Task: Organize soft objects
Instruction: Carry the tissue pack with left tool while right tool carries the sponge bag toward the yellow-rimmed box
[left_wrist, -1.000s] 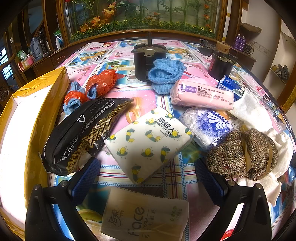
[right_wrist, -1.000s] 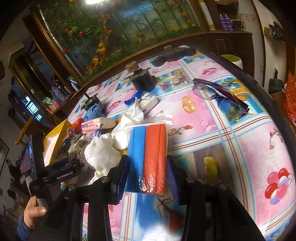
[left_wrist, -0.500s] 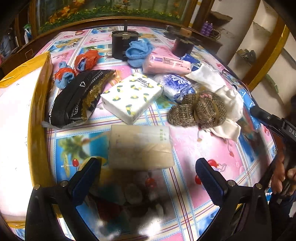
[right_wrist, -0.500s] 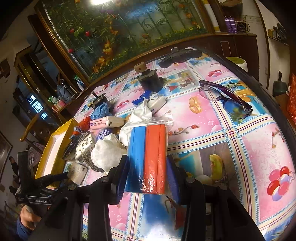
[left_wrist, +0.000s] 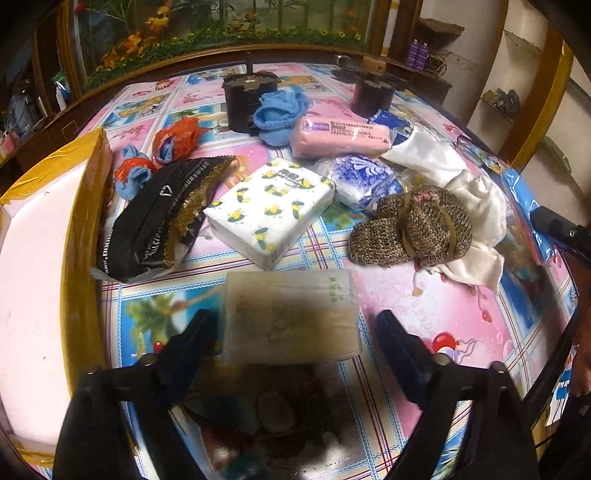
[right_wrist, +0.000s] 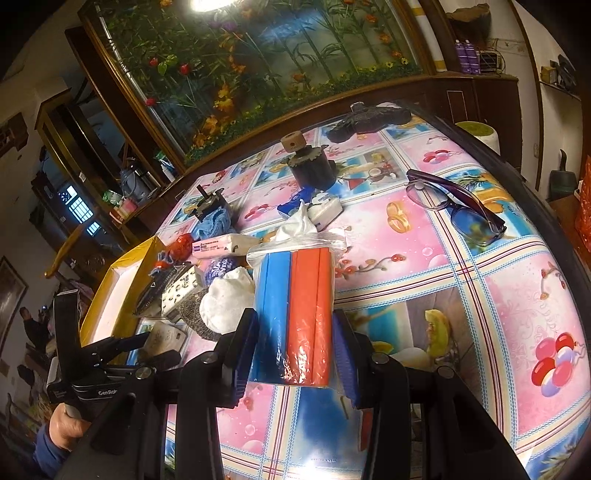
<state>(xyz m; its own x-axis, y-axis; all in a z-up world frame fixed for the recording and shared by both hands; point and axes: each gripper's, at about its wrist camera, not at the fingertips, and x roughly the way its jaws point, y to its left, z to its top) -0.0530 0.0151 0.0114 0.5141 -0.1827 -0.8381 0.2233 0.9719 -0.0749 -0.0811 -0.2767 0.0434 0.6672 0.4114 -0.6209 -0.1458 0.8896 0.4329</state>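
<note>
The left hand-held gripper (left_wrist: 291, 336) had just been closing around a pale, cream-coloured soft pack of tissues (left_wrist: 290, 317), which lay flat on the worktop (left_wrist: 424, 306) directly between its two blue-padded fingers (left_wrist: 192, 343). The pack's long axis ran crosswise, from one finger to the other. The left-side pad stood at the pack's edge while a narrow gap remained at the other end, so the jaws did not yet appear to press on it. This gripper was plainly the nearer one. To its left, close by, stood the yellow-rimmed cardboard box with a white inside (left_wrist: 44, 236), the likely destination. Ahead of it lay a white lemon-print tissue pack (left_wrist: 269, 206), a black-and-gold foil pouch (left_wrist: 155, 225) and a brown knitted bundle (left_wrist: 410, 229).

The right hand-held gripper (right_wrist: 295, 343) was clamped on a clear plastic bag of blue and orange foam strips (right_wrist: 295, 310), held above the glossy cartoon-print cloth. Behind the worktop ran a large planted aquarium (right_wrist: 258, 66) in dark wood cabinetry.
</note>
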